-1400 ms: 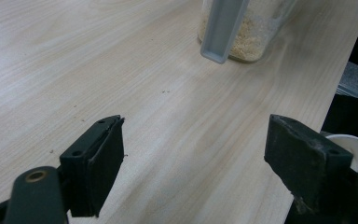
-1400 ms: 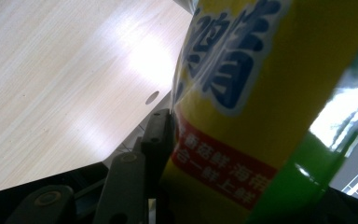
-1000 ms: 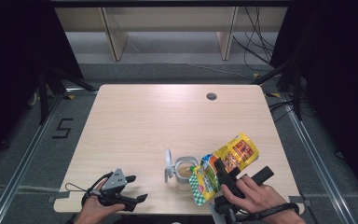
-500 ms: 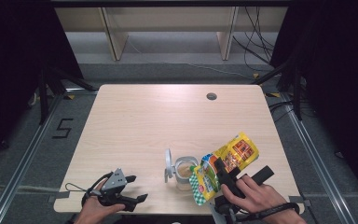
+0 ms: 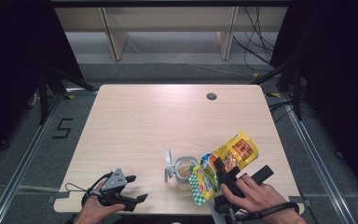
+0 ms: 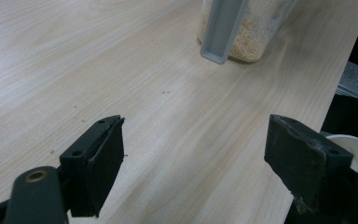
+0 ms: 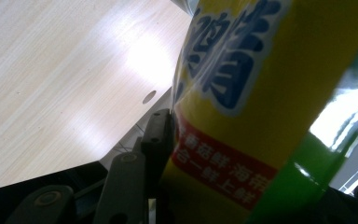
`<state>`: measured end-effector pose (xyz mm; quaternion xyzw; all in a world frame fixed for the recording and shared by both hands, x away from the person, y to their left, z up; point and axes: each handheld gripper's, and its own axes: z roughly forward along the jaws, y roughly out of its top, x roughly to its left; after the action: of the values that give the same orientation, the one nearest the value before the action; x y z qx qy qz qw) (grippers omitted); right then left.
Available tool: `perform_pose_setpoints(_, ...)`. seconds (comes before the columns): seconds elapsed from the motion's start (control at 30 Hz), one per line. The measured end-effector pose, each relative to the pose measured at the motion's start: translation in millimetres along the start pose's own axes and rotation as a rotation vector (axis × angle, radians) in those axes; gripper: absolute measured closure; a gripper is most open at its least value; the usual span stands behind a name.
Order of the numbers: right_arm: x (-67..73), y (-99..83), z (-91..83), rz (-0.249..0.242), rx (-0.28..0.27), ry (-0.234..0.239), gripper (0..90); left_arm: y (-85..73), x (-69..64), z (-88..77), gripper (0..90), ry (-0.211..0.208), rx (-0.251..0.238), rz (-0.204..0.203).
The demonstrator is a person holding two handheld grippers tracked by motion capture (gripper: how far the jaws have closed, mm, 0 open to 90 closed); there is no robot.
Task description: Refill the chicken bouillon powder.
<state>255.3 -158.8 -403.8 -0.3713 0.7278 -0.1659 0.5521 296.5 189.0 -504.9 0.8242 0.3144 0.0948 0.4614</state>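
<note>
A yellow and green snack bag (image 5: 228,156) lies tilted over a clear jar (image 5: 185,171) of brown granules near the table's front edge. My right gripper (image 5: 240,171) is shut on the bag, one black finger (image 7: 159,133) pressed against its printed side (image 7: 261,93). The jar's grey lid (image 5: 168,164) hangs open on its left. My left gripper (image 5: 137,188) rests at the front left of the table, open, with nothing between its fingers. In the left gripper view, the left gripper (image 6: 196,140) faces the jar (image 6: 256,32) and the hanging lid (image 6: 221,28) farther off.
The wooden table (image 5: 168,121) has a cable hole (image 5: 211,96) at the back right. Its front edge runs just below both hands. Shelving legs and cables stand on the floor behind the table.
</note>
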Motion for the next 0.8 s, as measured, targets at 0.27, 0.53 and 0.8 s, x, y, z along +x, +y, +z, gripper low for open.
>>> perform_pose_setpoints(0.27, 0.9, -0.1, 0.9, 0.002, -0.004, 0.000, 62.7, 1.3, 0.2, -1.3, 19.2, 0.004, 0.022, 0.006)
perform_pose_setpoints(0.53, -0.1, 0.4, 1.1, 0.001, -0.003, 0.007, 64.3, 1.4, 1.6, -2.2, 19.3, 0.014, 0.038, 0.023)
perform_pose_setpoints(0.8, -0.6, 0.0, 1.0, -0.002, -0.007, -0.001, 64.6, 1.4, 1.5, -2.2, 19.3, 0.014, 0.038, 0.023)
